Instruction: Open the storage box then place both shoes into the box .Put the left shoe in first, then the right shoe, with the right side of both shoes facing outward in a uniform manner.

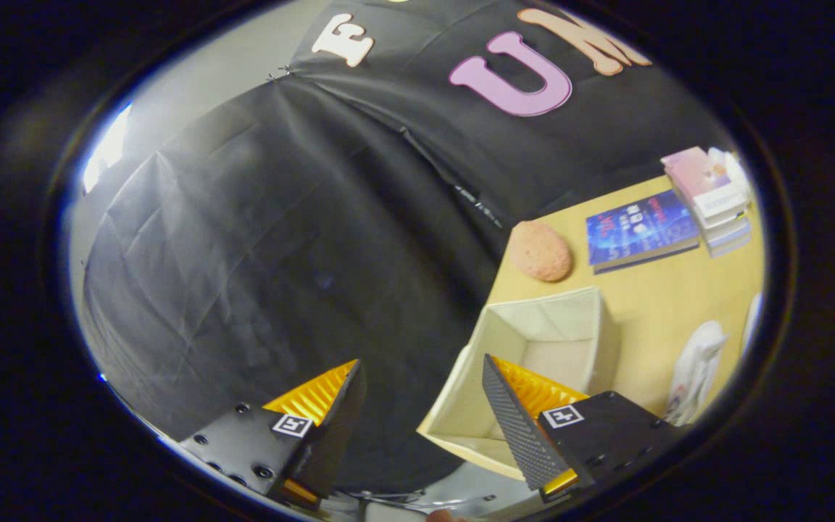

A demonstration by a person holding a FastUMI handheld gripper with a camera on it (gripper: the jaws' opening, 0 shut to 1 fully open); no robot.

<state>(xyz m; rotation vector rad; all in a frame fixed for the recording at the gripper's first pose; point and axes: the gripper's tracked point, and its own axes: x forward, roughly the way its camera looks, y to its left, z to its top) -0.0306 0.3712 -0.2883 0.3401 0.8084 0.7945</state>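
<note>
The hand-held gripper (417,395) is seen released, its 2 fingers spread wide with nothing between them. An open, cream fabric storage box (533,341) is set on the pale wooden counter (667,304), partly behind the right finger. Beyond it, a pink rounded sponge (539,251), a blue book (638,230) and stacked books (711,199) are seen. A white shoe (694,370) is lying right of the box.

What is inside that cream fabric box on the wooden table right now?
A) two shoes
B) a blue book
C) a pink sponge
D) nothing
D: the cream fabric box stands open with a bare floor, just beyond the open fingers, which grip nothing.
</note>
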